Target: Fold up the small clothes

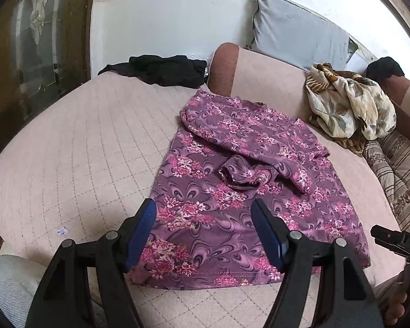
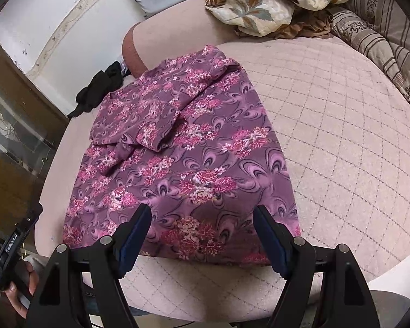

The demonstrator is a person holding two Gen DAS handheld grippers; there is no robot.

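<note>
A purple garment with pink flowers [image 1: 240, 191] lies spread on the pink quilted couch seat [image 1: 82, 150], sleeves folded in over its middle. It also shows in the right wrist view [image 2: 186, 150]. My left gripper [image 1: 203, 205] is open and empty, hovering over the garment's near left hem. My right gripper [image 2: 202, 210] is open and empty, over the near right hem. The right gripper's body [image 1: 393, 240] shows at the right edge of the left wrist view; the left gripper's body [image 2: 13, 246] shows at the left edge of the right wrist view.
A black garment [image 1: 161, 71] lies at the back of the seat. A crumpled beige floral cloth [image 1: 350, 104] sits at the back right, with a grey pillow [image 1: 300, 27] behind and a striped cushion [image 1: 399, 169] on the right. A wooden glass door [image 1: 35, 41] stands left.
</note>
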